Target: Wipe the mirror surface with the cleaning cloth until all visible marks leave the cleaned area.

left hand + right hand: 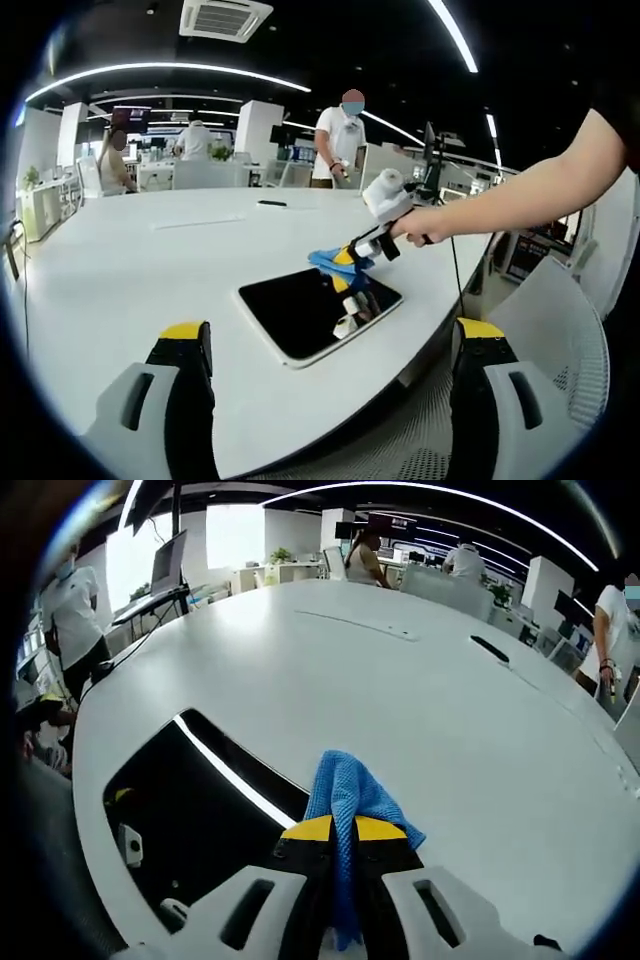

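Observation:
A dark rectangular mirror [300, 320] lies flat on the white table [130, 260] near its front edge. The blue cleaning cloth [335, 261] sits at the mirror's far right corner, pinched in my right gripper [347, 258], which a hand holds from the right. In the right gripper view the yellow-tipped jaws of that gripper [345, 830] are shut on the cloth [350, 785], with the mirror [190, 810] just to their left, reflecting a ceiling light strip. My left gripper [333, 330] hangs wide open in front of the table edge, holding nothing.
A small black object [271, 203] [490, 648] lies far back on the table. A white mesh chair [560, 330] stands at the right by the table edge. Several people stand or sit beyond the table, among desks and monitors.

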